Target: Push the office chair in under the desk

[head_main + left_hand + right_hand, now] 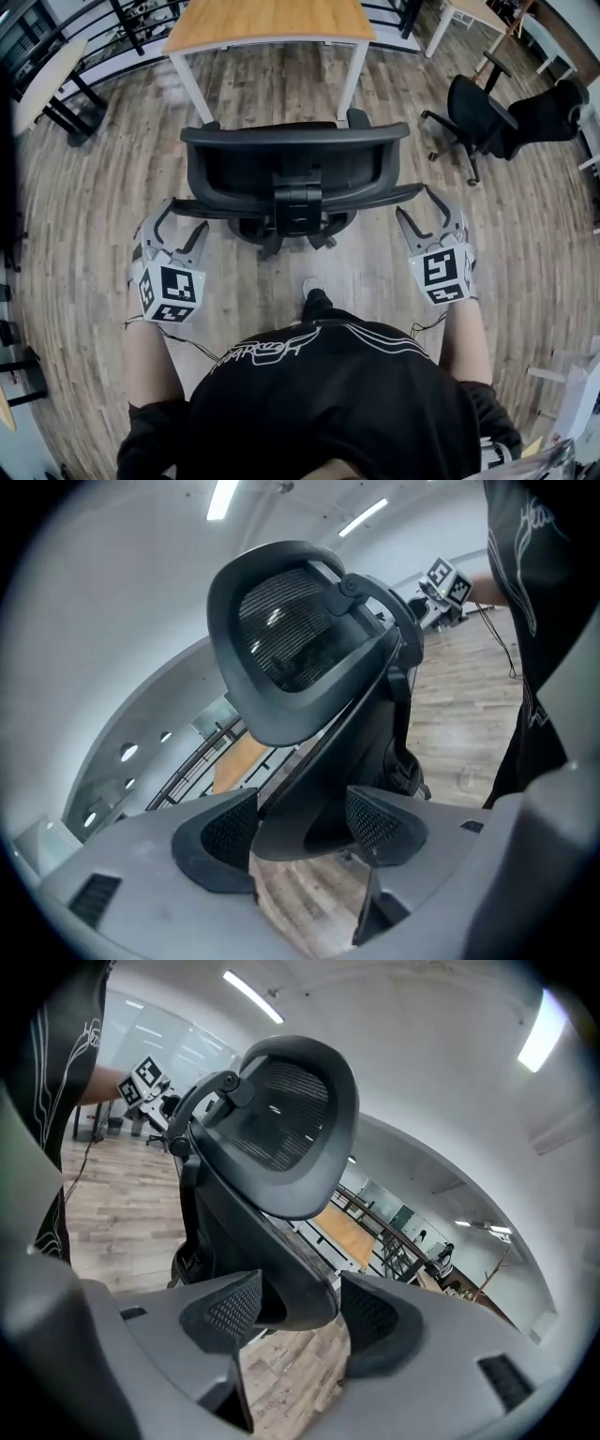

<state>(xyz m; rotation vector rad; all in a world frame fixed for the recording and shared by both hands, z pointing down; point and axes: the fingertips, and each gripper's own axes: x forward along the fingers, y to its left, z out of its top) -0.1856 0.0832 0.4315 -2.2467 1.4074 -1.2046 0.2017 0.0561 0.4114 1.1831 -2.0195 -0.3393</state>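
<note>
A black mesh-backed office chair (296, 169) stands with its back to me, a short way out from the wooden desk (272, 23) with white legs. My left gripper (181, 220) is at the chair's left armrest (202, 208), and my right gripper (419, 206) is at the right armrest (398, 197). In the left gripper view, the armrest's rear end (295, 803) lies between the wide-apart pads of the left gripper (302, 829), under the backrest (281, 639). The right gripper (300, 1312) likewise straddles its armrest end (298, 1283), jaws open.
Two other black office chairs (478, 112) stand on the wood floor at the right, near white desks (469, 11). A second table (47, 80) and a dark railing (122, 37) are at the far left. My foot (312, 289) is just behind the chair's base.
</note>
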